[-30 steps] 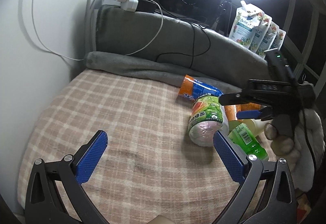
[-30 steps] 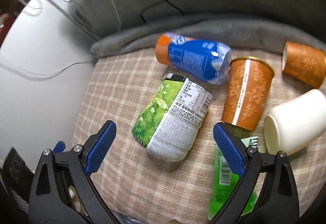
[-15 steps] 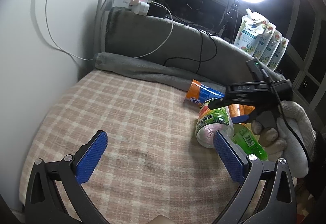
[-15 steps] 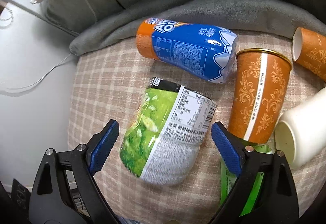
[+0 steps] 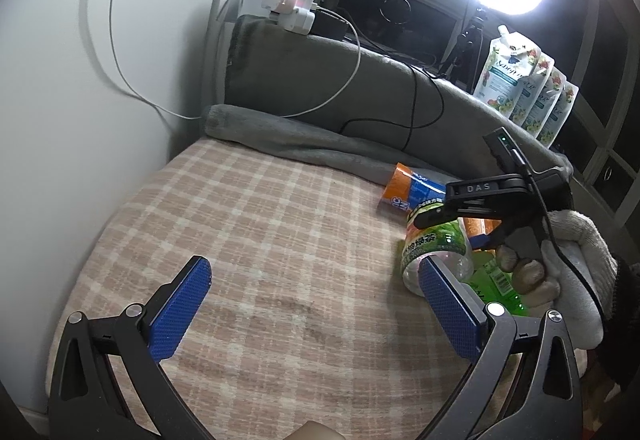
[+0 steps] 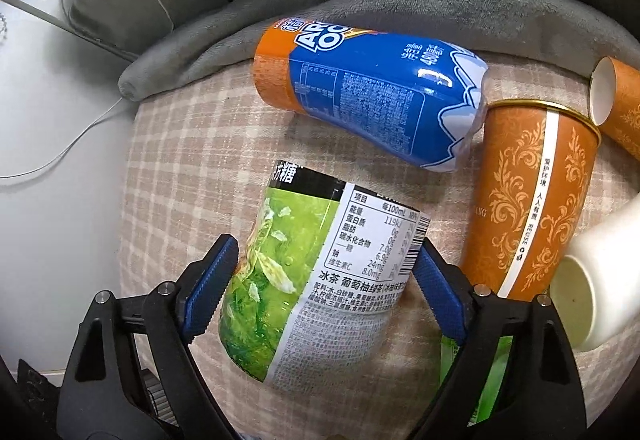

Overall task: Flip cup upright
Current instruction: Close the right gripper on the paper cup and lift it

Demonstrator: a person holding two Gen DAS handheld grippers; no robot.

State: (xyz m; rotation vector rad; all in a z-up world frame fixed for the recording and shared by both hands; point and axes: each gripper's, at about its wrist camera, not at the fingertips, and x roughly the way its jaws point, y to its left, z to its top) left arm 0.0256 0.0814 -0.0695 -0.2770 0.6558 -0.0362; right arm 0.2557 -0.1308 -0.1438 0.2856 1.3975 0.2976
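Observation:
A green-labelled cup (image 6: 320, 280) cut from an iced-tea bottle lies on its side on the checked cloth (image 6: 192, 144). My right gripper (image 6: 324, 280) straddles it, both blue pads against its sides, so it looks shut on it. The same cup shows in the left wrist view (image 5: 434, 244) under the right gripper (image 5: 472, 200), held by a gloved hand (image 5: 576, 264). My left gripper (image 5: 312, 304) is open and empty, low over the cloth to the left of the cup.
A blue-and-orange cup (image 6: 372, 96) lies behind the green one. An orange patterned paper cup (image 6: 532, 200) stands mouth down to the right, with another orange cup (image 6: 616, 100), a white cup (image 6: 600, 280) and a green bottle piece (image 5: 496, 284) nearby. A grey blanket (image 5: 304, 144) and cables lie behind.
My right gripper has moved forward and down over the green cup and its pads have closed in onto its sides. The left gripper has drawn back a little and stays open.

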